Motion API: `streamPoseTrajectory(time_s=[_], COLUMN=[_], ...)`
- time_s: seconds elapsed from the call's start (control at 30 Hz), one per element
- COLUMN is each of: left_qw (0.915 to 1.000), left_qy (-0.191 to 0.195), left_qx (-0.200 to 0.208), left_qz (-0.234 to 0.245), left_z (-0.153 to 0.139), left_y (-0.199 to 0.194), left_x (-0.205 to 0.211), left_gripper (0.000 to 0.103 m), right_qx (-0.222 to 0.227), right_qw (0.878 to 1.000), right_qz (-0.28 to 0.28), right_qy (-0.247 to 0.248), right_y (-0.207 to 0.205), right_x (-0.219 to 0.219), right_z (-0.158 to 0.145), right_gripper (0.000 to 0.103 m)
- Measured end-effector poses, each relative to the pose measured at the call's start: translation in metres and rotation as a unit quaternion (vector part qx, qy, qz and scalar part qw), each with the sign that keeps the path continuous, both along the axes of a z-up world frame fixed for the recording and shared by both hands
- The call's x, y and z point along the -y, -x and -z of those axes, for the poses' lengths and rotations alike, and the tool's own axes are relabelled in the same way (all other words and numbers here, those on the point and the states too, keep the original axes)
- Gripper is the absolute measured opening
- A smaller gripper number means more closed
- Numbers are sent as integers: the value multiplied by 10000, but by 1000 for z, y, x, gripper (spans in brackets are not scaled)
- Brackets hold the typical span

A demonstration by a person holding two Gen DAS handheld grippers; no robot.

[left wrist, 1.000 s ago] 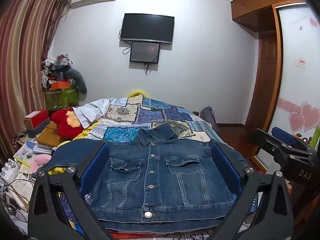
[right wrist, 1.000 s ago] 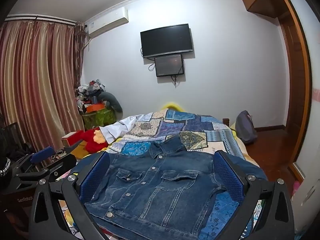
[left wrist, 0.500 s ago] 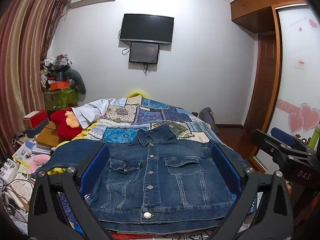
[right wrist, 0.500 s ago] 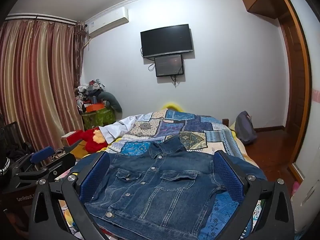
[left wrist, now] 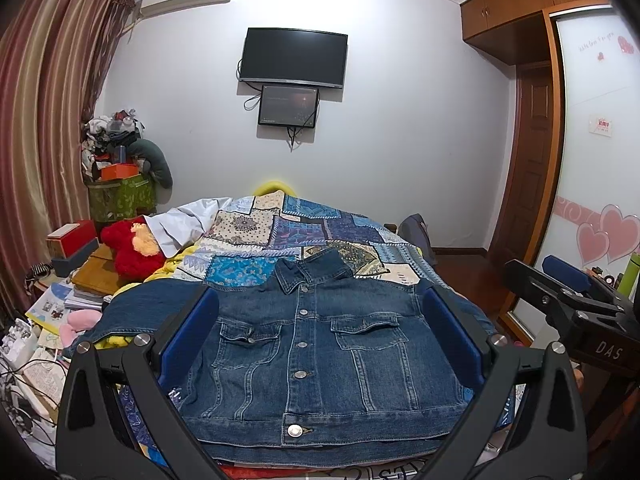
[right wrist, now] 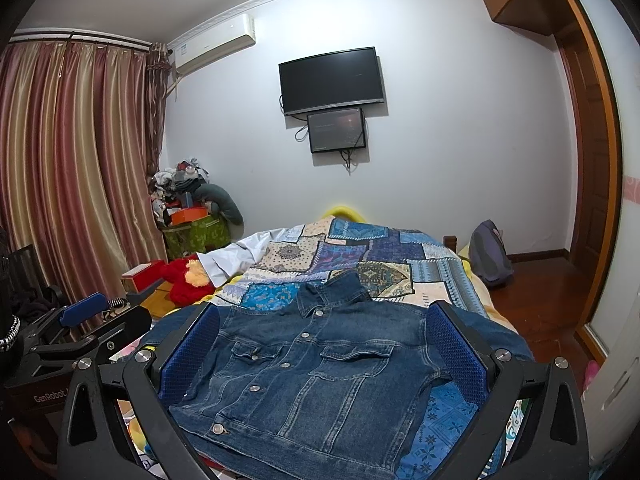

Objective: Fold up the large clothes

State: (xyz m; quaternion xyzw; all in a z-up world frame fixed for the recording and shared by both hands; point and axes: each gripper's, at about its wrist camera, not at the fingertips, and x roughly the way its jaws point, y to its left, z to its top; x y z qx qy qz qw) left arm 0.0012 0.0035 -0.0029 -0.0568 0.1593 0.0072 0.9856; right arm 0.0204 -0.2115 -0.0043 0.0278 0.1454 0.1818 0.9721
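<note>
A dark blue denim jacket (left wrist: pixel 316 352) lies flat and buttoned, front up, on the near end of the bed, collar toward the far wall. Its sleeves spread out to both sides. My left gripper (left wrist: pixel 318 312) hovers above the jacket's hem, open, nothing between its blue pads. In the right wrist view the same jacket (right wrist: pixel 308 376) lies at a slant, and my right gripper (right wrist: pixel 322 320) is open above it too. The right gripper (left wrist: pixel 576 300) also shows at the right edge of the left wrist view; the left gripper (right wrist: pixel 80 328) appears at the left of the right wrist view.
A patchwork quilt (left wrist: pixel 304 236) covers the bed (right wrist: pixel 452 276). A red plush toy (left wrist: pixel 132 248), books and boxes crowd the left side. A grey backpack (right wrist: pixel 490 256) sits on the wooden floor at the right. A wardrobe (left wrist: pixel 592 168) stands on the right.
Both views have shifted only slightly; the jacket and both open grippers stay as they were.
</note>
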Motion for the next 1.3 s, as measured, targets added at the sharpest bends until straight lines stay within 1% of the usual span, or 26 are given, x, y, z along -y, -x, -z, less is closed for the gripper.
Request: streamPoseTrajectory(time_s=[0.6, 0.63, 0.7, 1.3], left_qw=[10000, 10000, 10000, 10000], left_qy=[-31, -27, -36, -31], left_qx=[-48, -51, -51, -31], left_qz=[-27, -26, -30, -40], left_z=[2, 2, 2, 3], left_y=[-1, -1, -1, -1], left_x=[-2, -3, -2, -2], left_gripper=[103, 103, 103, 103], right_qx=[-15, -25, -27, -33], right_qw=[10000, 10000, 10000, 10000], right_qz=[1, 5, 10, 8], right_qy=[7, 7, 7, 10], right_y=[0, -4, -4, -4], right_x=[0, -2, -2, -2], right_z=[0, 7, 8, 8], right_gripper=[103, 103, 103, 103])
